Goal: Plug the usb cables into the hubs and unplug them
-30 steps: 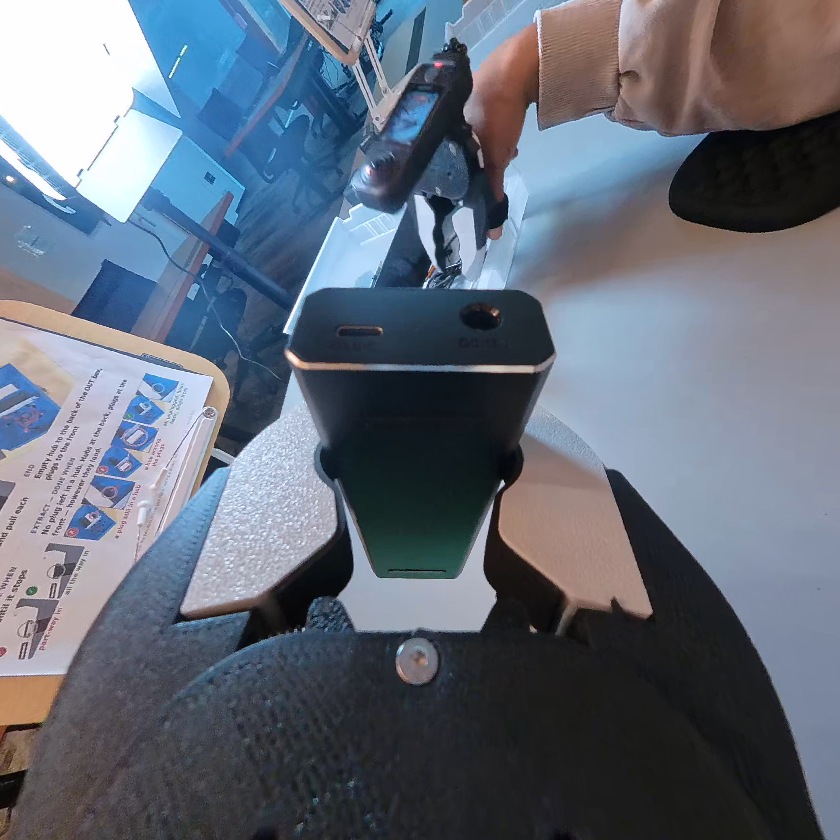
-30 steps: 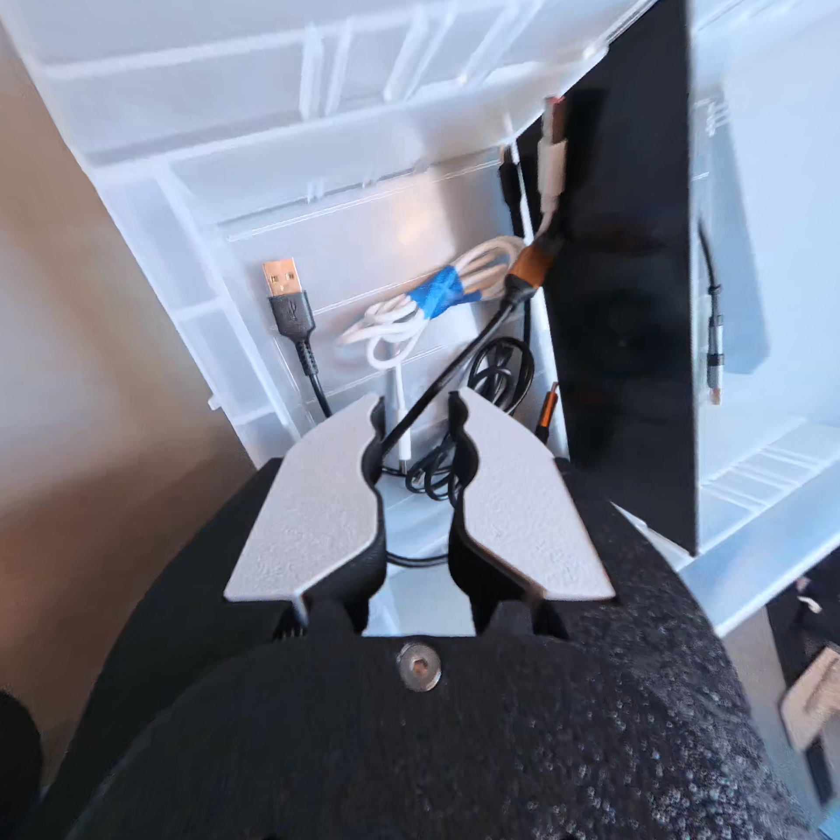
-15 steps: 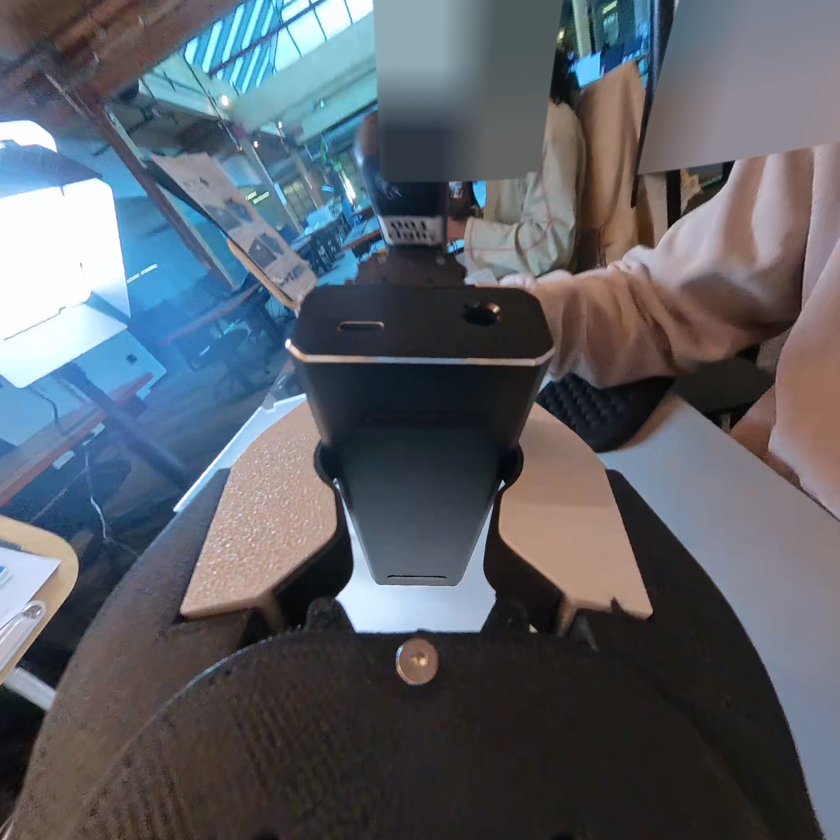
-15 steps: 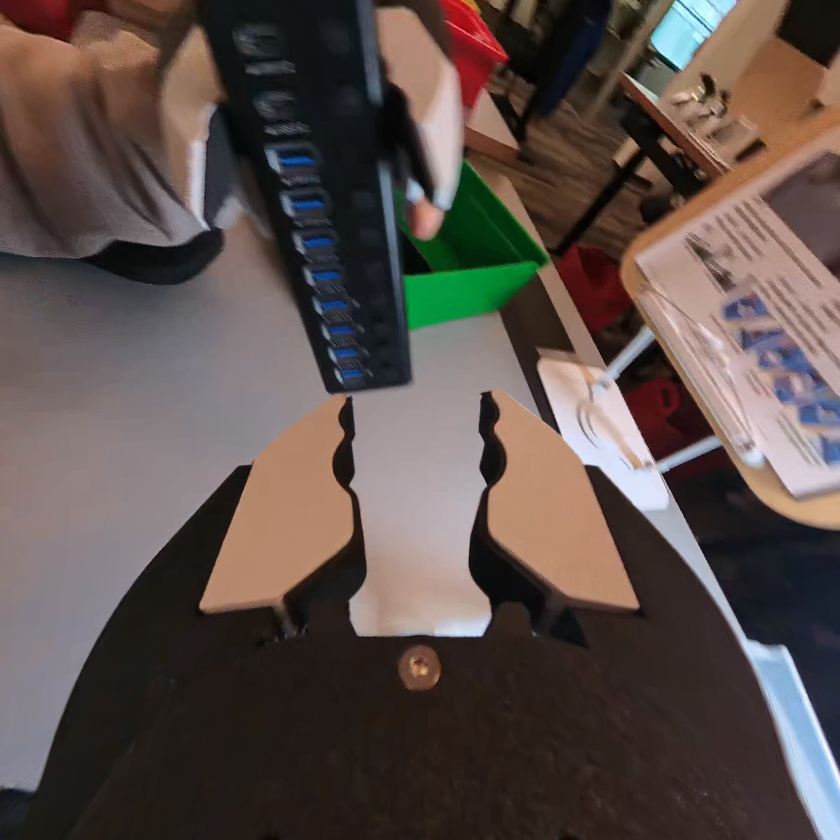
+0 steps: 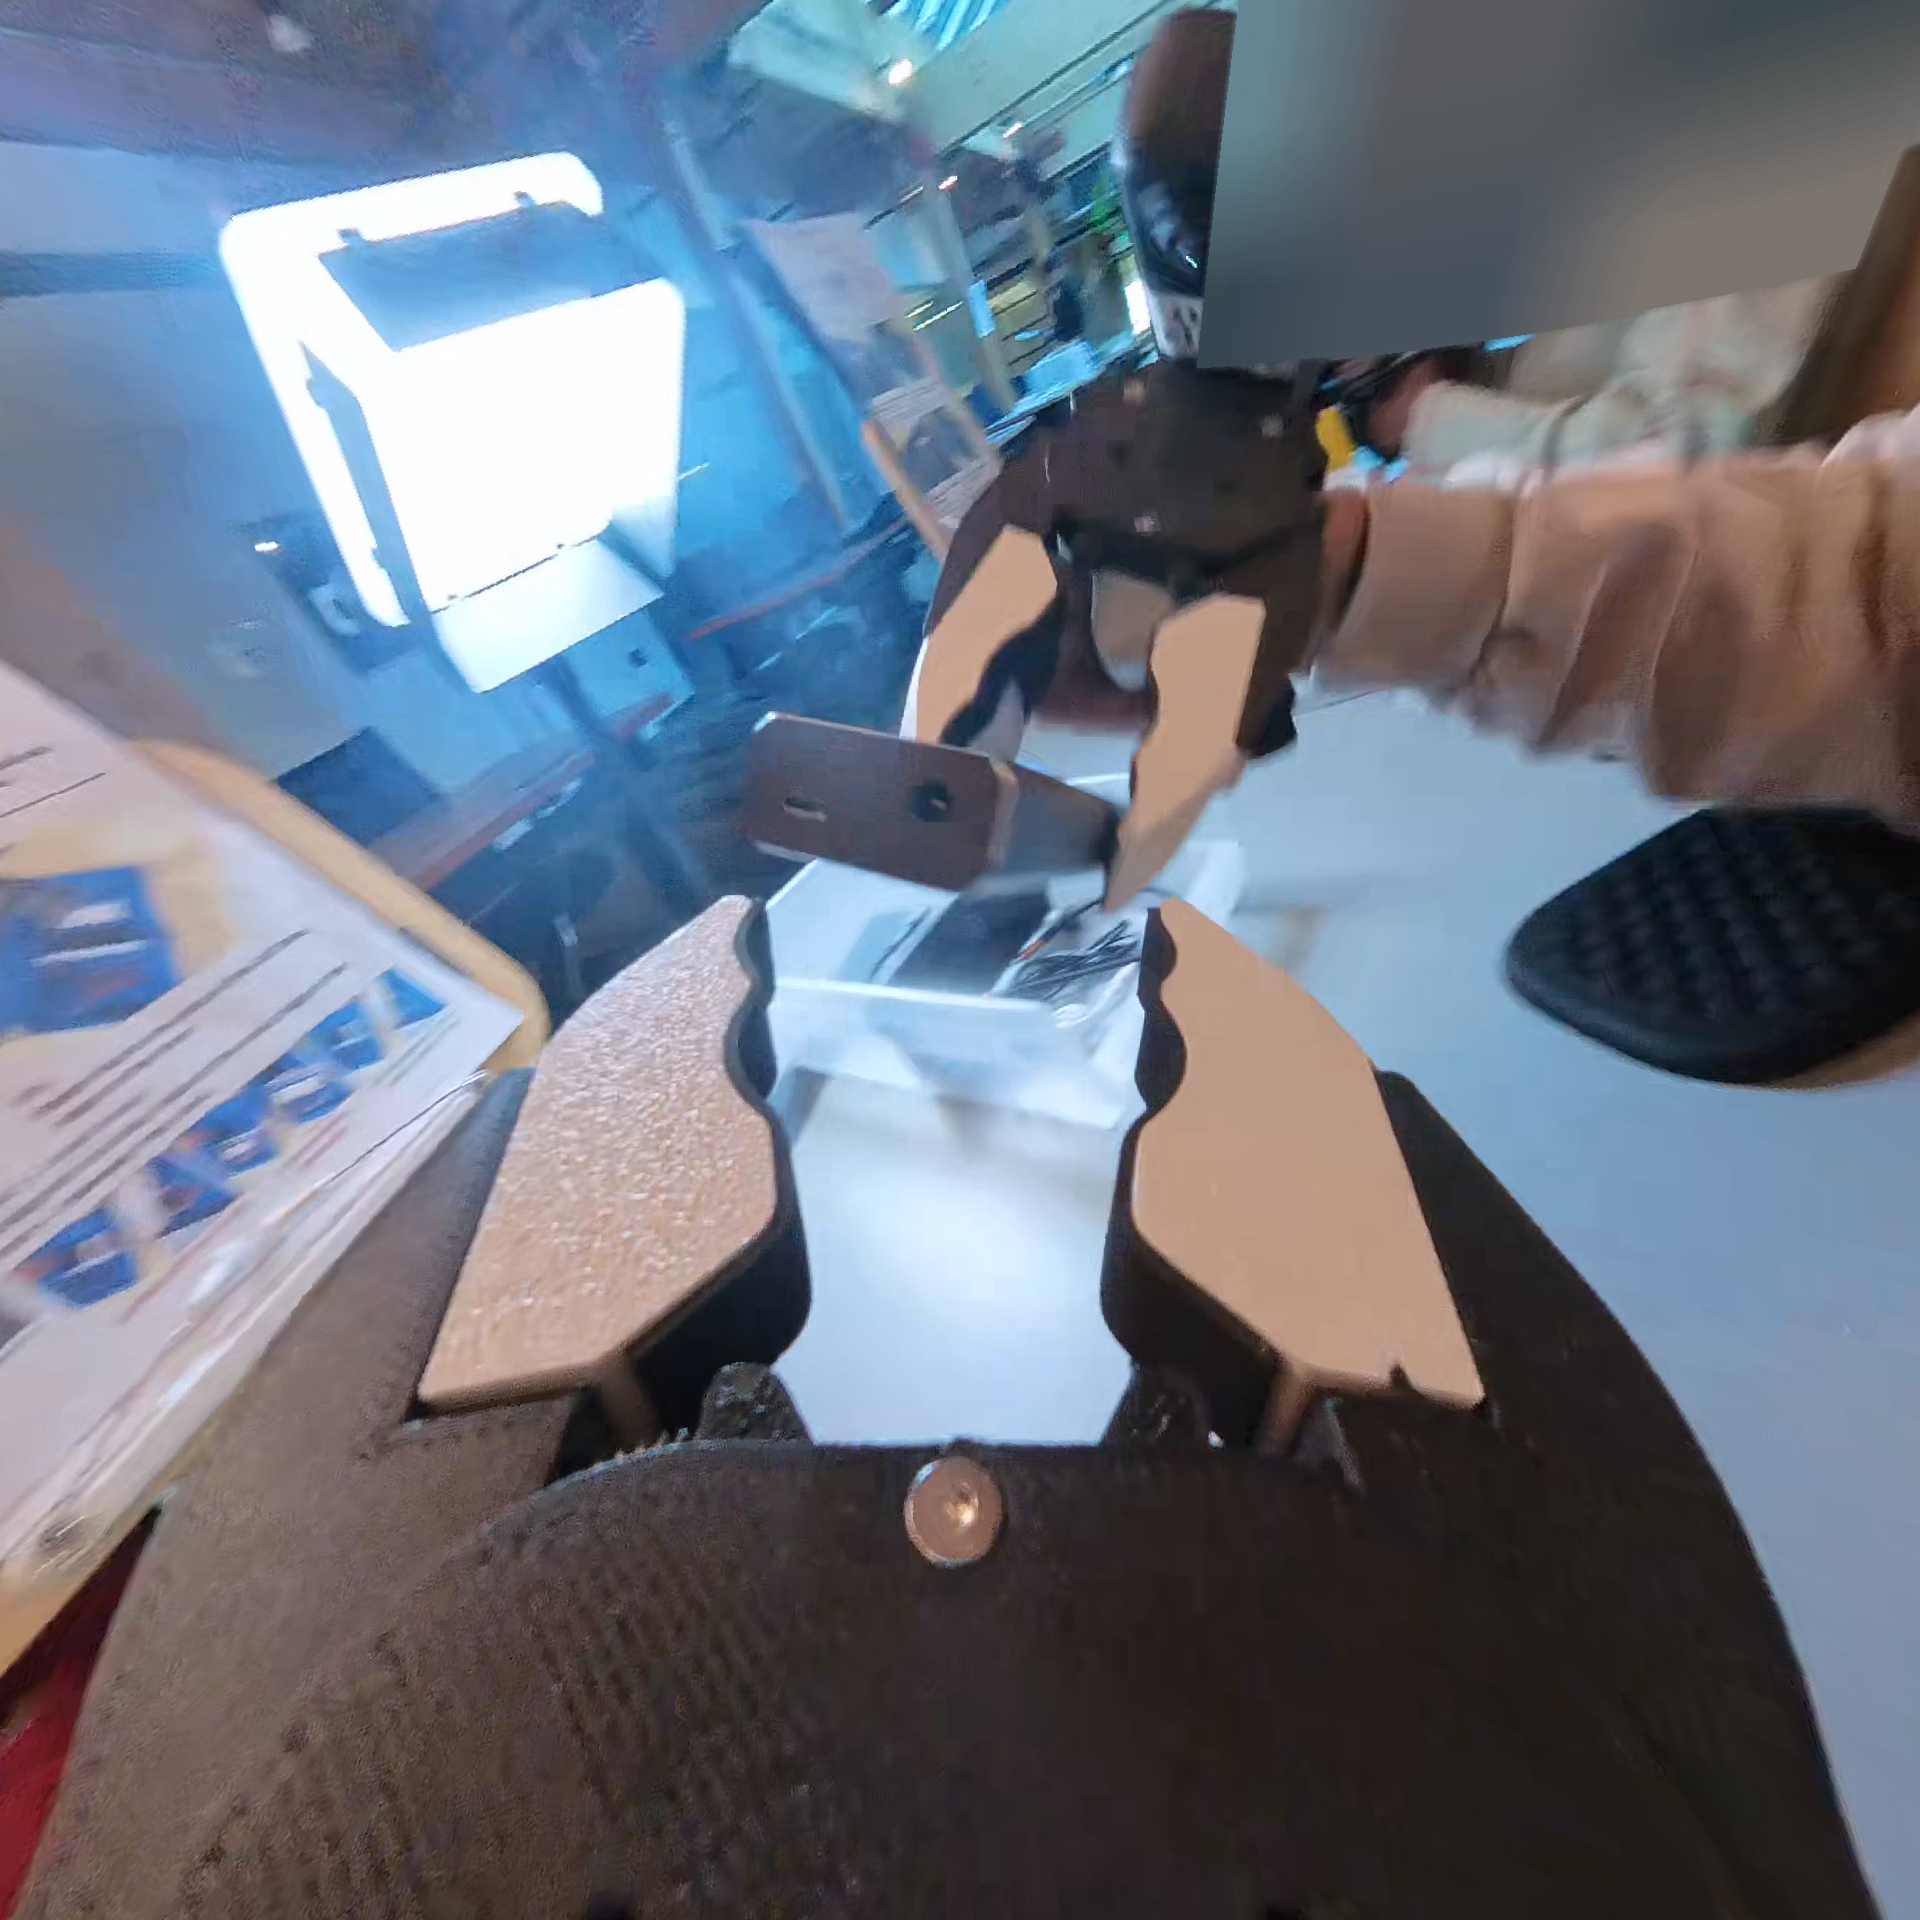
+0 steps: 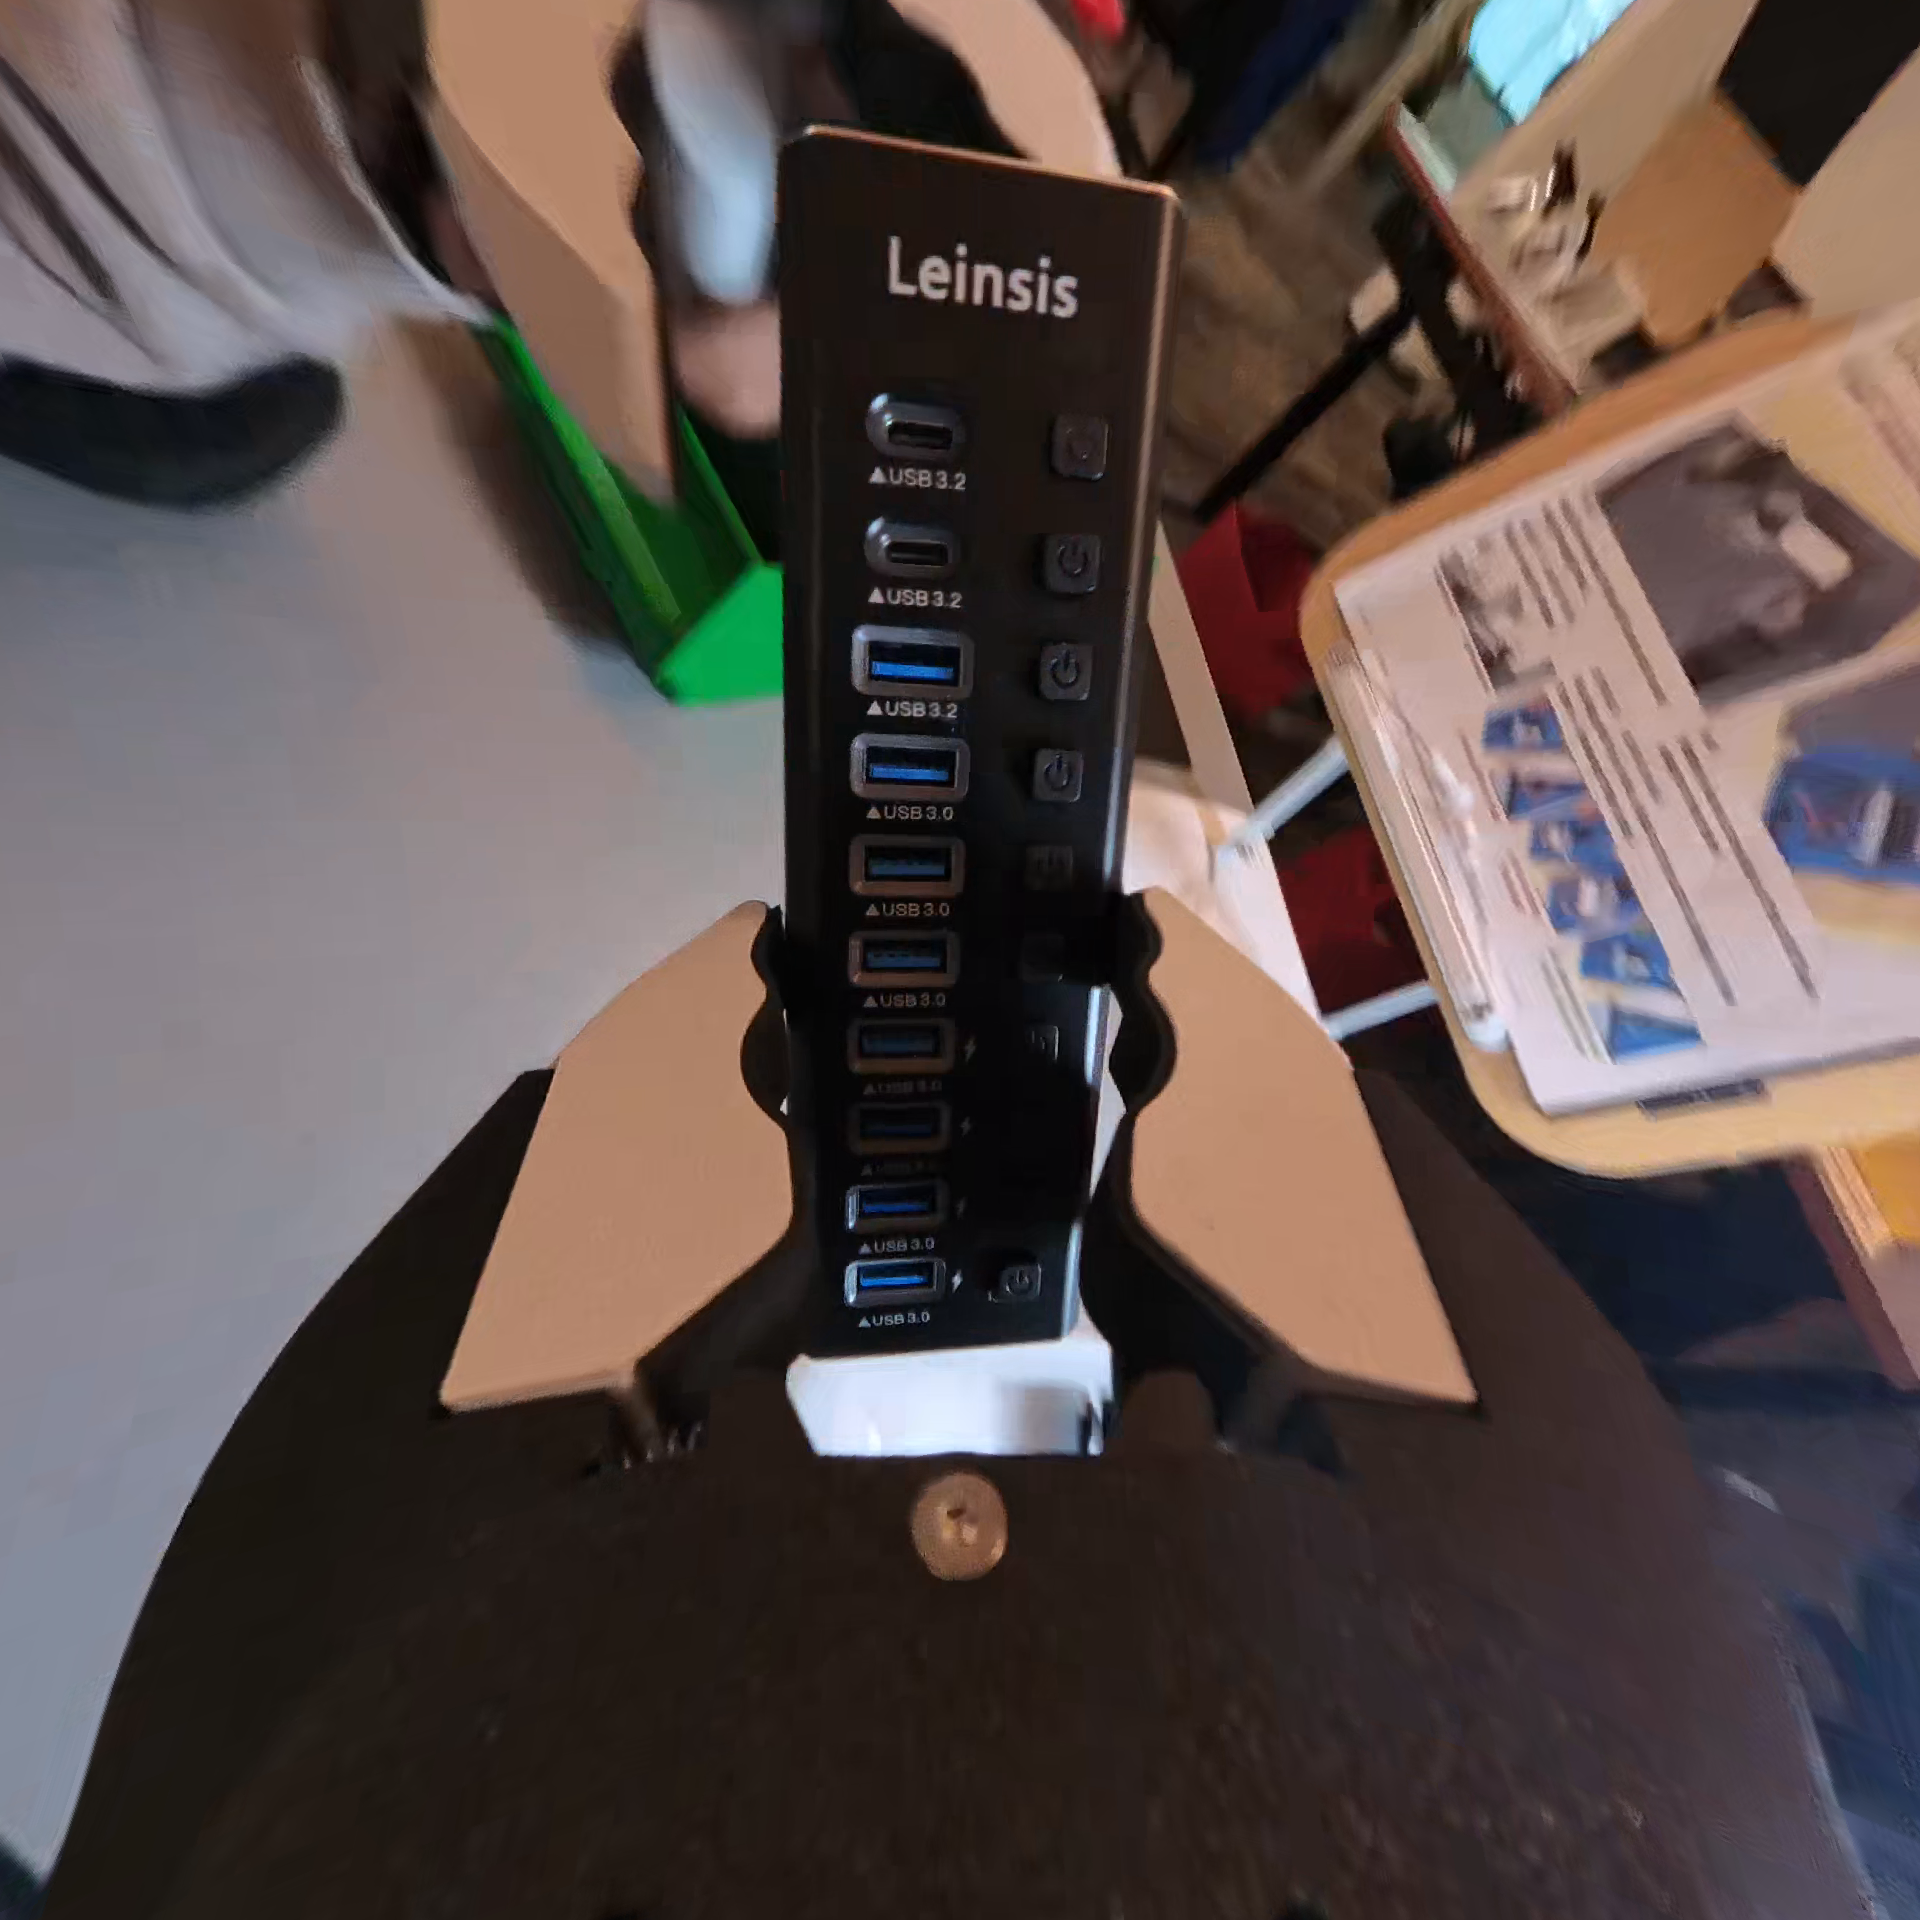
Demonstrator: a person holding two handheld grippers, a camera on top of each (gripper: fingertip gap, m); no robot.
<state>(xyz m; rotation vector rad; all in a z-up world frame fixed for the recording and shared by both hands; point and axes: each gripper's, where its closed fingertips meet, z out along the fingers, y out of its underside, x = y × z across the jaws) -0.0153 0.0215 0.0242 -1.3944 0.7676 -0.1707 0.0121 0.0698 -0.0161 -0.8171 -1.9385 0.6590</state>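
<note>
- The right gripper had its jaws clamped on the black hub, gripping its lower half by the long side edges; the port face looked straight at the camera.
- The hub's top end stood out toward 12 o'clock, free of the fingers.
- From the left wrist view, that same hub hung in the air at 12 o'clock, above the clear plastic bin, where a tangle of cables lay.
- The left gripper was spread wide and held nothing, with bare grey table showing between its fingers.
- Open table ran off toward 3 o'clock, a black pad sitting there.
- A tan board carrying an instruction sheet crowded the 9 o'clock edge.
- A green bin sat at 11 o'clock in the right wrist view.
</note>
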